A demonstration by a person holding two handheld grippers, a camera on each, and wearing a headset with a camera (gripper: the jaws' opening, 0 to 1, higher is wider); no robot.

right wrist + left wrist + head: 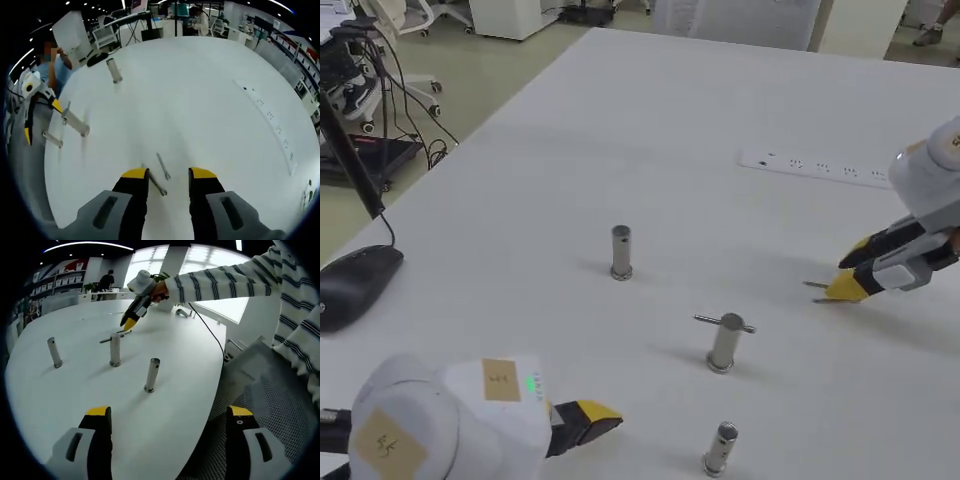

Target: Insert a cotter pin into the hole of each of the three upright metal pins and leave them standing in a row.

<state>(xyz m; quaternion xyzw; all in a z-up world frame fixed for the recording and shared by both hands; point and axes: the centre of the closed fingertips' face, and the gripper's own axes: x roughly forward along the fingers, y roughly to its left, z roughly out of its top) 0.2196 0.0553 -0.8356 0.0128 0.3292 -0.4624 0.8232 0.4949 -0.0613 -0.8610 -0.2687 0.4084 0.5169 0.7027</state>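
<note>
Right gripper over the loose cotters; one pin of three is fitted.

The right gripper sits low over the surface at the right. Its jaws are apart, with two loose cotters lying between them, neither one clamped. The middle pin already carries a cotter through its hole. The far pin and near pin stand bare, and all three are upright in a slanting row. The left gripper hangs at the near left, jaws wide apart and empty. This looks like the pick-up for the second insertion. The next move calls for closing on one cotter alone, lifting it level, then lining its tip up with a bare pin's small hole.
</note>
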